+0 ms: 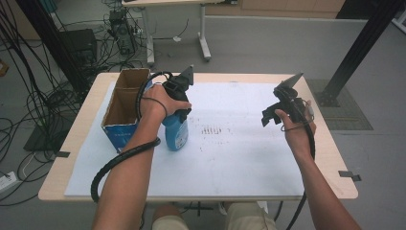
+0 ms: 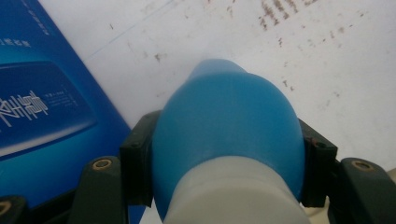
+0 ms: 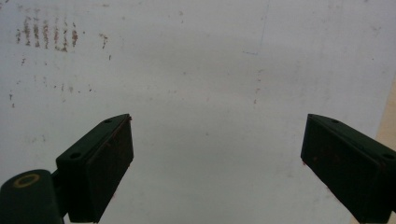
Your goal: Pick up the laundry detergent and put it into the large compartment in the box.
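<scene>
A bottle [image 1: 175,133] stands on the sheet [image 1: 230,158] that covers the table [image 1: 335,158], just right of an open box [image 1: 122,108] at the sheet's left edge. The marks [image 1: 213,130] lie right of the bottle, mid-sheet.

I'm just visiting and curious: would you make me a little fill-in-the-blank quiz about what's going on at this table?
1. The left gripper is shut on a bottle whose colour is ____.
2. The right gripper holds nothing, and its jaws stand ____.
3. The open cardboard box stands on the person's ____ side of the bottle.
4. The white sheet under the bottle covers the top of a ____.

Missing words: blue; open; left; table
</scene>
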### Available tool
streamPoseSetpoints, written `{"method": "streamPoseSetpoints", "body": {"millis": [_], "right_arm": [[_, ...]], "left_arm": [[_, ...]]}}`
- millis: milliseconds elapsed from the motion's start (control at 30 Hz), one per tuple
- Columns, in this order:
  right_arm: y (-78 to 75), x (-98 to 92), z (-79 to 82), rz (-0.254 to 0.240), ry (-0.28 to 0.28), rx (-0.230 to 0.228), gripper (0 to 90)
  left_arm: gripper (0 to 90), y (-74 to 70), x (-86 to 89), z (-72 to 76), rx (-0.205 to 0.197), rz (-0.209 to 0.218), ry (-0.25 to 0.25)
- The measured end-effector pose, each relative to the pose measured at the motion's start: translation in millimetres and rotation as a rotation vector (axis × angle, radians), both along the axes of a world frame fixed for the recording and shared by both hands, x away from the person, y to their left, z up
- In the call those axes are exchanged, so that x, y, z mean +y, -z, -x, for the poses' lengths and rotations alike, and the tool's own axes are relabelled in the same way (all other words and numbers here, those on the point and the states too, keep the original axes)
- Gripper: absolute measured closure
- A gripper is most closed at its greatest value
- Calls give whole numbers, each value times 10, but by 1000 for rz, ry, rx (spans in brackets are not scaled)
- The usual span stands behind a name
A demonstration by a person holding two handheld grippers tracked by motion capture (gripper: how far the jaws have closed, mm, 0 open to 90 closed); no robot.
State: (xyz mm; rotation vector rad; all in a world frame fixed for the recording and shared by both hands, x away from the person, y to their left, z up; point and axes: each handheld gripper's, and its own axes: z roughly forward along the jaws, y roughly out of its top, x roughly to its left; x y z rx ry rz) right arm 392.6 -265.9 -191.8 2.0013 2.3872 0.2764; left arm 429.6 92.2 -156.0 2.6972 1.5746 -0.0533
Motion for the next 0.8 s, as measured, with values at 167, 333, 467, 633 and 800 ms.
{"method": "streamPoseSetpoints", "body": {"millis": [167,333,467,633,800], "right_arm": [[-25,21,26,3,-11,-12,92],[-75,15,30,7,-3,-8,92],[-134,12,43,12,-4,-12,92],[-201,26,73,20,-15,-27,92],[-246,54,78,23,-20,-29,92]], "left_arm": [[379,-271,9,4,-12,9,-25],[379,-572,3,26,-25,0,-37],[379,-884,-2,33,-35,-11,-54],[379,-1282,65,19,-52,-3,-81],[379,-1655,168,33,-94,13,-119]]}}
